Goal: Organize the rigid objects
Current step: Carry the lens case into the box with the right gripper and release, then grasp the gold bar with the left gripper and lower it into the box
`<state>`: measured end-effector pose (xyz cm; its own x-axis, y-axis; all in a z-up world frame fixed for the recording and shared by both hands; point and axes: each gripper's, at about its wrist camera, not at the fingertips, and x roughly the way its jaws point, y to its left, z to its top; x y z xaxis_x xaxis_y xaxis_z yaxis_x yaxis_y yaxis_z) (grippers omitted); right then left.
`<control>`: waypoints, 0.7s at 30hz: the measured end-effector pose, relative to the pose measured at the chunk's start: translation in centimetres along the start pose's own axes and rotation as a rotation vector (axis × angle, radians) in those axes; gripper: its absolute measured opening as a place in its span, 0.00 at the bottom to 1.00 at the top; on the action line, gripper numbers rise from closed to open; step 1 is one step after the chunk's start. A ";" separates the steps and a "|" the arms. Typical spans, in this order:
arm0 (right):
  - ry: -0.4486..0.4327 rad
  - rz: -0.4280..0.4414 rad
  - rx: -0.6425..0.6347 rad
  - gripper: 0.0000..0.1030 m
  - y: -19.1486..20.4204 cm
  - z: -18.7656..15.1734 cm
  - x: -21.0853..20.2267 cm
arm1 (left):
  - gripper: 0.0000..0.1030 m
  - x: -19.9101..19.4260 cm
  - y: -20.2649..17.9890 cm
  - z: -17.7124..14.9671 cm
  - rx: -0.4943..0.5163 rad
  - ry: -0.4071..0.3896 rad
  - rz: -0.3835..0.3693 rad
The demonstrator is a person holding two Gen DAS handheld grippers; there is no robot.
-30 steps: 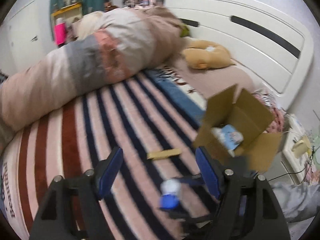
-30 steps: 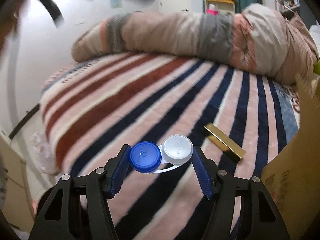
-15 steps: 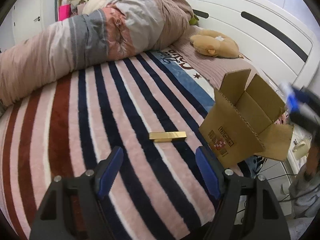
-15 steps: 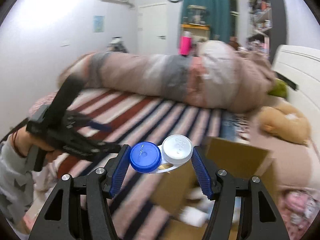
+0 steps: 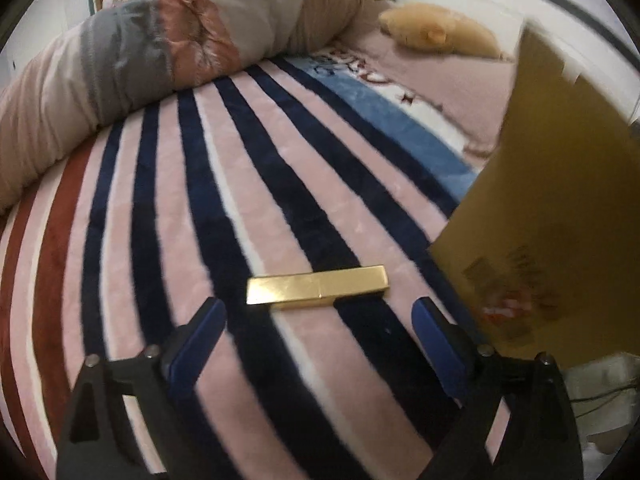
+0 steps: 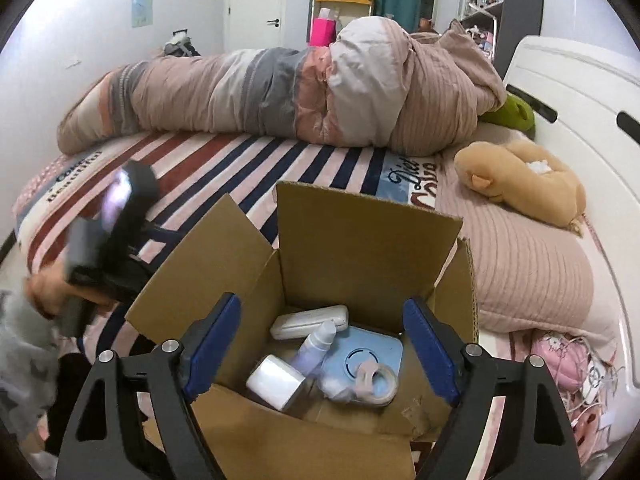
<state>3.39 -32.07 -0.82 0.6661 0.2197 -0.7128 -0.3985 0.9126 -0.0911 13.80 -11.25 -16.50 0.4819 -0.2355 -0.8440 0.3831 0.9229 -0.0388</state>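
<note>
Since half a second ago, the right tongs (image 6: 322, 344) have let go of the blue-and-white contact lens case and now hang wide open and empty above the open cardboard box (image 6: 368, 240). Over the same span the left tongs (image 5: 318, 332) have moved closer to the gold bar (image 5: 318, 289), which now lies just ahead of their spread, empty blue fingers (image 5: 200, 336).

Inside the box lie a white case (image 6: 310, 321), a lilac spray bottle (image 6: 316, 346), a white rectangular block (image 6: 276, 382), a light blue flat device (image 6: 372, 354) and a roll of tape (image 6: 376, 384). The lens case itself cannot be made out among them.

That gold bar rests crosswise on the striped blanket (image 5: 180, 208) of the bed, near the box's outer wall (image 5: 560, 220) but not touching it. A rolled duvet (image 6: 280, 92) and a tan plush toy (image 6: 520, 180) lie farther back on the bed.
</note>
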 end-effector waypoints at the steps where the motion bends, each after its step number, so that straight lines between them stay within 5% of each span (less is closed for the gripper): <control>1: -0.001 0.008 0.011 0.79 -0.4 -0.1 -0.1 | 0.90 0.8 -0.4 0.1 0.008 0.002 0.014; 6: -0.011 0.025 0.054 0.79 -1.8 -0.6 -0.5 | 0.90 3.3 -0.9 0.1 -0.007 -0.029 0.092; 12: -0.029 0.050 0.071 0.79 -2.0 -0.7 -0.7 | 0.84 3.1 -0.3 0.0 -0.113 -0.071 0.059; 21: -0.041 0.093 0.056 0.79 -1.5 -0.7 -0.9 | 0.84 0.5 0.6 -0.6 -0.115 -0.109 0.078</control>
<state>2.94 -33.88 -0.56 0.6532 0.3171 -0.6876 -0.4250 0.9051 0.0137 13.77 -10.67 -17.27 0.5913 -0.1878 -0.7843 0.2515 0.9669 -0.0419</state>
